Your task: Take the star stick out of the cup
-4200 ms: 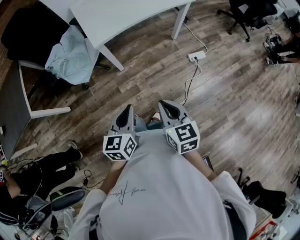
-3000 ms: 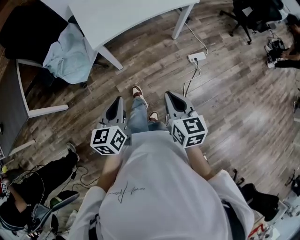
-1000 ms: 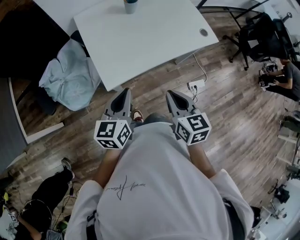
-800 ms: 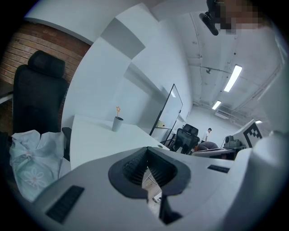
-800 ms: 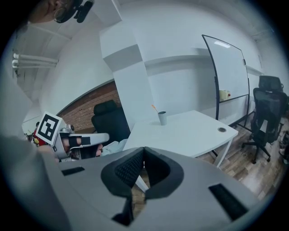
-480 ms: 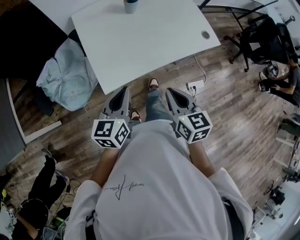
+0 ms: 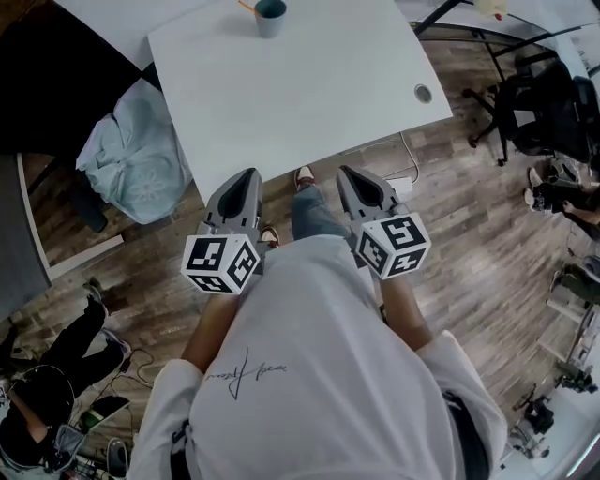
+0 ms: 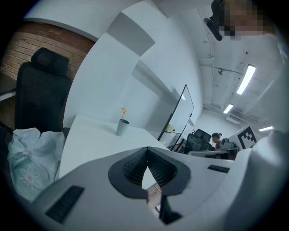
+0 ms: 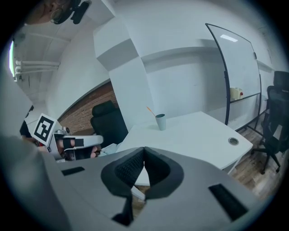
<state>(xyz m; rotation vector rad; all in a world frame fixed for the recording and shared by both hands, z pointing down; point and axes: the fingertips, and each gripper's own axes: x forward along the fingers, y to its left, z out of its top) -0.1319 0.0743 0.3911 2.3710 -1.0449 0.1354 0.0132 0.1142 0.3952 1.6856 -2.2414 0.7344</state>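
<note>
1. Plainly, the thin orange stick topped with a small yellow star stands in the short grey-blue tapered cup. Its long axis is near upright, leaning a little over the cup's left rim.
2. The cup looks smooth and rigid, probably plastic. It sits on the matte white counter, near that counter's far edge.
3. The left gripper is well short of the cup, on the person's side of the counter. Its ribbed dark jaws are pressed together on nothing.
4. The right gripper is equally far back from the cup, and its jaws are likewise closed and empty.
5. The cup lies straight ahead and more in line with the left gripper, so that hand seems slightly nearer.
</note>
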